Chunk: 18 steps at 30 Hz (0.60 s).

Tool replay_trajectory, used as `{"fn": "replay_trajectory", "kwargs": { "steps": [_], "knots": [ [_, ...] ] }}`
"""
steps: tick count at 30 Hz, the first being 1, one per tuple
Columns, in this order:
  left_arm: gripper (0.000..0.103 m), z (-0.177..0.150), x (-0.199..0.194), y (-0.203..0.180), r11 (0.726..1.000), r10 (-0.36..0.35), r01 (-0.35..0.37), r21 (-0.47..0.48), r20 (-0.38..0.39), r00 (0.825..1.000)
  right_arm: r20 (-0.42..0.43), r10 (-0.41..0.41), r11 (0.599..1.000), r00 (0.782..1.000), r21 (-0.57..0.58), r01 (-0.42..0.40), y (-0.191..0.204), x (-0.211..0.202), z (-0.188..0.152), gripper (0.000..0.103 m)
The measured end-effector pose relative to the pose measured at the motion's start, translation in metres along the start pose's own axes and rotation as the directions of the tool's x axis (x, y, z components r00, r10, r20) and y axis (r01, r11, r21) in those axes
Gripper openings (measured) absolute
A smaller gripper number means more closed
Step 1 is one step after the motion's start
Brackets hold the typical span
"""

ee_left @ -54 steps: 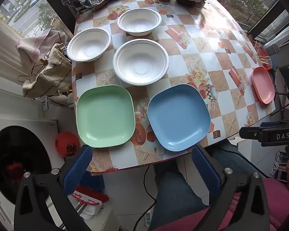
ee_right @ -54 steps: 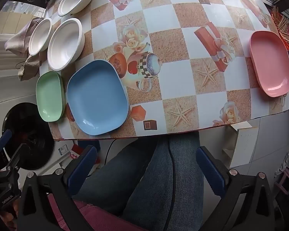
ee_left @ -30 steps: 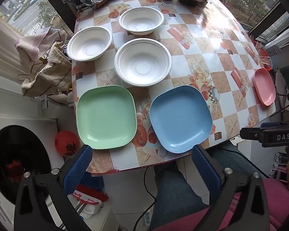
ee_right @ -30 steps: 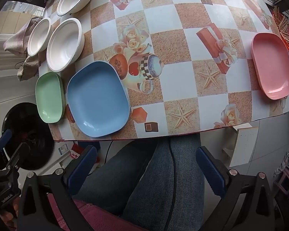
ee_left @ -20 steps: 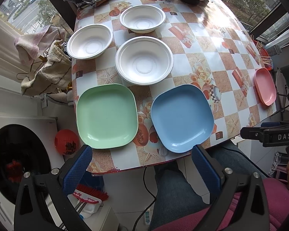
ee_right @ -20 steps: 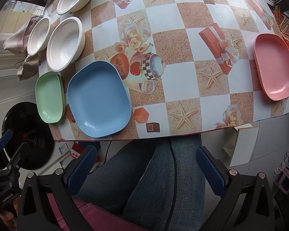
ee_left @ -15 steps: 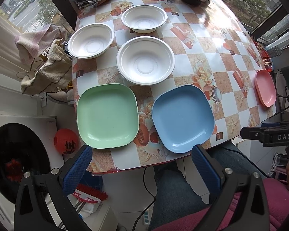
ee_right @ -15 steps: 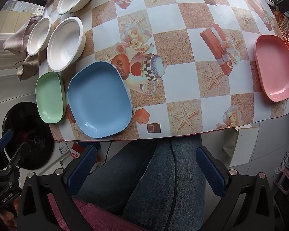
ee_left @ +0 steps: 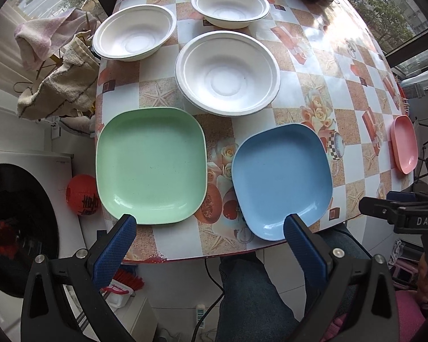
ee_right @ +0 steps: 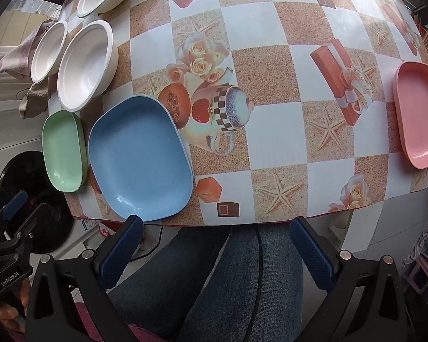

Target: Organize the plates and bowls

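Plates and bowls are lying spread over the patterned table [ee_left: 314, 65], all ahead of both tongs. The left gripper [ee_left: 209, 232] is hovering with its jaws spread wide and holding nothing, its left fingertip just at the near rim of the green plate [ee_left: 151, 165] and its right one at the near corner of the blue plate [ee_left: 281, 179]. Beyond those two, three white bowls [ee_left: 228, 72] are sitting apart from each other. The right gripper [ee_right: 215, 230] is hanging over the table's near edge, jaws likewise wide and empty, with the blue plate [ee_right: 141, 158] ahead to its left and the pink plate [ee_right: 419, 116] far off to its right. Jeans-clad legs [ee_right: 214, 279] are showing below it.
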<state>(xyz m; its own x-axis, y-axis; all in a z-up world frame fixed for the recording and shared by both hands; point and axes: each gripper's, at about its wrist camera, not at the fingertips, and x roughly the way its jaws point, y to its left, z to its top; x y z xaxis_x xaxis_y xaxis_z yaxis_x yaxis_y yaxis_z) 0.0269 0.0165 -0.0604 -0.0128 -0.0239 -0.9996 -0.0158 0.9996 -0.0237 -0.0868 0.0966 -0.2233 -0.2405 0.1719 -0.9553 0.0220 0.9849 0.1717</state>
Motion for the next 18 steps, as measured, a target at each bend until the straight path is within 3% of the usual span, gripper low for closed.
{"fn": "replay_trajectory", "kwargs": {
  "steps": [4, 11, 15, 18],
  "knots": [
    [0.103, 0.004, 0.018, -0.012, 1.0, 0.018, -0.018, 0.012, -0.037, 0.999, 0.073, -0.096, 0.991, 0.993, -0.085, 0.103, 0.018, 0.019, 0.024, 0.103],
    [0.103, 0.007, 0.041, -0.028, 0.997, 0.053, -0.048, 0.067, -0.078, 0.996, 0.112, -0.156, 0.974, 0.981, -0.146, 0.172, 0.044, 0.052, 0.055, 0.103],
    [0.103, 0.01, 0.057, -0.041, 0.994, 0.073, -0.065, 0.089, -0.09, 0.993, 0.087, -0.197, 0.976, 0.976, -0.078, 0.204, 0.032, 0.064, 0.058, 0.103],
    [0.103, 0.016, 0.065, -0.052, 0.996, 0.048, -0.04, 0.082, -0.09, 0.995, 0.049, -0.167, 0.986, 0.985, 0.008, 0.166, -0.001, 0.063, 0.051, 0.103]
  ]
}}
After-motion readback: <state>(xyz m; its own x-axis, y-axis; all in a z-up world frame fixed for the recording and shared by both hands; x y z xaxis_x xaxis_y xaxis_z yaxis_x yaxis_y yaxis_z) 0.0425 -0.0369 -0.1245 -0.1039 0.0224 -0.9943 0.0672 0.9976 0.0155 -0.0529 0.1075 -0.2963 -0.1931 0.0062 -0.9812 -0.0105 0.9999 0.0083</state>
